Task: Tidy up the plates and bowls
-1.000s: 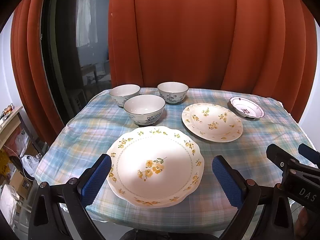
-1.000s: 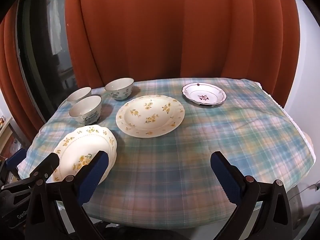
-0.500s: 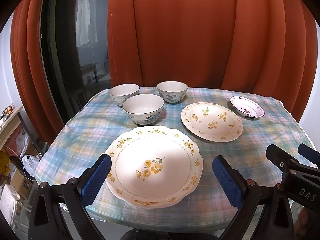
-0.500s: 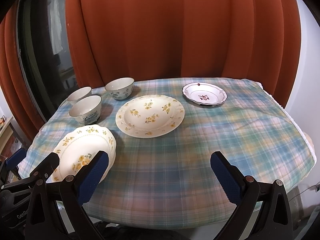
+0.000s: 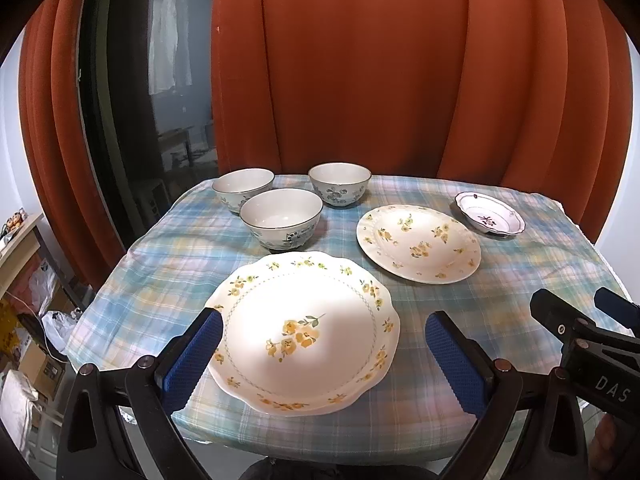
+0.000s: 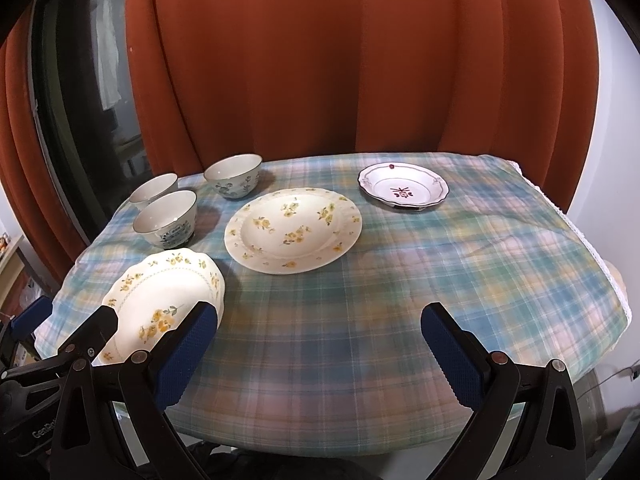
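A scalloped plate with yellow flowers (image 5: pixel 304 332) (image 6: pixel 160 300) lies at the table's near left edge. My left gripper (image 5: pixel 320 356) is open and empty, its fingers either side of that plate's near rim, above it. A round yellow-flower plate (image 5: pixel 418 242) (image 6: pixel 294 228) lies mid-table. A small purple-motif plate (image 5: pixel 490 218) (image 6: pixel 402 190) sits far right. Three blue-patterned bowls (image 5: pixel 282 218) (image 5: pixel 243 189) (image 5: pixel 339 183) cluster far left. My right gripper (image 6: pixel 320 356) is open and empty over the near edge.
The round table has a plaid cloth (image 6: pixel 440 272) that hangs over its edges. Orange curtains (image 5: pixel 360 72) hang behind it. A dark window (image 5: pixel 132 100) is at the left. A shelf with clutter (image 5: pixel 20 264) stands at the lower left.
Both grippers have shifted only slightly. The left view has drifted a little, so the near plate sits marginally lower left. Nothing was gripped or moved.
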Motion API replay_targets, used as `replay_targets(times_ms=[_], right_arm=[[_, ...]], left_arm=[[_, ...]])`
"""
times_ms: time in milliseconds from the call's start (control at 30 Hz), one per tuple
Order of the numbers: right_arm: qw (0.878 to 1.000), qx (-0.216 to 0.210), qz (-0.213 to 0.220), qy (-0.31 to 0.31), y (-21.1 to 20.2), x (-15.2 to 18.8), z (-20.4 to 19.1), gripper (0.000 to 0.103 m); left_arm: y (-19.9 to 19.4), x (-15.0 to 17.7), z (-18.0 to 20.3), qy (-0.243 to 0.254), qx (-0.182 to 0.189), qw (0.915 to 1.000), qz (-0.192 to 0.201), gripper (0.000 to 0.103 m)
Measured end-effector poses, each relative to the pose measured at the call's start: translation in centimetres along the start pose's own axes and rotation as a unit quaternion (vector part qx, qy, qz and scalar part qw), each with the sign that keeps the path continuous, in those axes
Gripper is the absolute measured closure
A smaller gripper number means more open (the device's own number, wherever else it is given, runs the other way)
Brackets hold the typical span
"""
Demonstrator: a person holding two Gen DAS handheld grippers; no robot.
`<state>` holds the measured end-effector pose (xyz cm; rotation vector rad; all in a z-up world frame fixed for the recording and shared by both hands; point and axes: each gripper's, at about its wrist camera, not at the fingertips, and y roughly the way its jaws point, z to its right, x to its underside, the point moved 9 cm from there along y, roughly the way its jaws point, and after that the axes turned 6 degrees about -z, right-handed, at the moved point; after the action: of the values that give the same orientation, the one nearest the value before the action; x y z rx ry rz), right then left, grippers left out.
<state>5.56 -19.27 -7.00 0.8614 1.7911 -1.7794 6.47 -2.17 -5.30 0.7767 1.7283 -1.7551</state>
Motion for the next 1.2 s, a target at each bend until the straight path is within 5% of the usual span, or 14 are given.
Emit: replay_targets(times_ms=[1200], right_arm=[[1.0, 0.0, -0.001, 0.0, -0.22, 0.0, 0.27, 0.0]], left_arm=[[0.37, 0.25, 0.32, 0.001, 0.001, 1.0, -0.01, 0.001]])
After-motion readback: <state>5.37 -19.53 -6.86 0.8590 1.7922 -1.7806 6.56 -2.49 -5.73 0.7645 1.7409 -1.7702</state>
